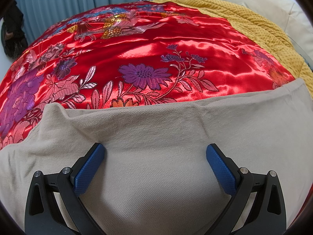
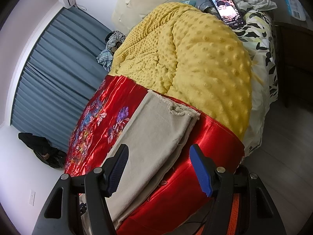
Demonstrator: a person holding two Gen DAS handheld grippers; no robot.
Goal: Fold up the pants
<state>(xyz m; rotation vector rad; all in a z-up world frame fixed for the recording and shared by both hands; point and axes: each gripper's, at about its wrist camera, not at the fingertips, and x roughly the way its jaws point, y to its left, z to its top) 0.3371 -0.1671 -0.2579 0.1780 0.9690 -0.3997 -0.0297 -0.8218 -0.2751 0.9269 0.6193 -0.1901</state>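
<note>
Left wrist view: the left gripper (image 1: 155, 152) hangs over beige pants (image 1: 156, 137), its blue fingers spread wide with nothing pinched. The pants lie across a red floral satin cover (image 1: 148, 45).

Right wrist view: the right gripper (image 2: 159, 154) has its fingers spread above the pants' folded legs (image 2: 154, 125), frayed hems near a yellow dotted blanket (image 2: 205, 62).

Both tools look alike: the left gripper (image 1: 155, 152) and the right gripper (image 2: 159, 152) have black plastic arms with triangular cut-outs, round silver pins at the hinges, and blue textured pads (image 1: 89, 171) lining the fingers.
</note>
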